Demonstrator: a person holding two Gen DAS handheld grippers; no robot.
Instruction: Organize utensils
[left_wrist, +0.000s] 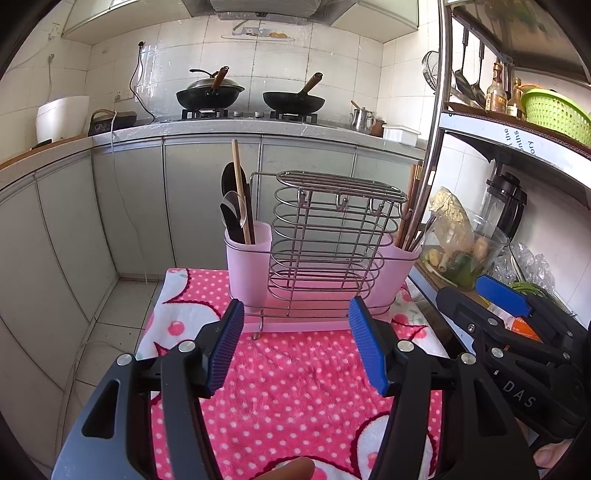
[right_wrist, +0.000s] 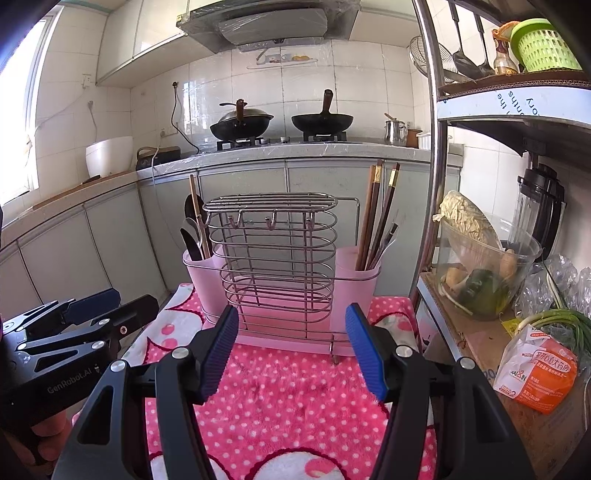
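Utensil rack (left_wrist: 321, 251) at the far edge of the towel-covered worktop (left_wrist: 295, 387): spoons (left_wrist: 236, 218) in its left cup, chopsticks (right_wrist: 376, 218) in its right. Left tool (left_wrist: 295, 343) and right tool (right_wrist: 291, 347) both wide, empty, near it.

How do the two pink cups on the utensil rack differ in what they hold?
The left cup holds spoons and dark utensils plus one pale wooden stick, while the right cup holds mostly long brown chopsticks. The right cup's contents stand taller; those in the left cup are shorter, apart from the stick. Both cups are pale pink and sit at opposite ends of the wire rack.
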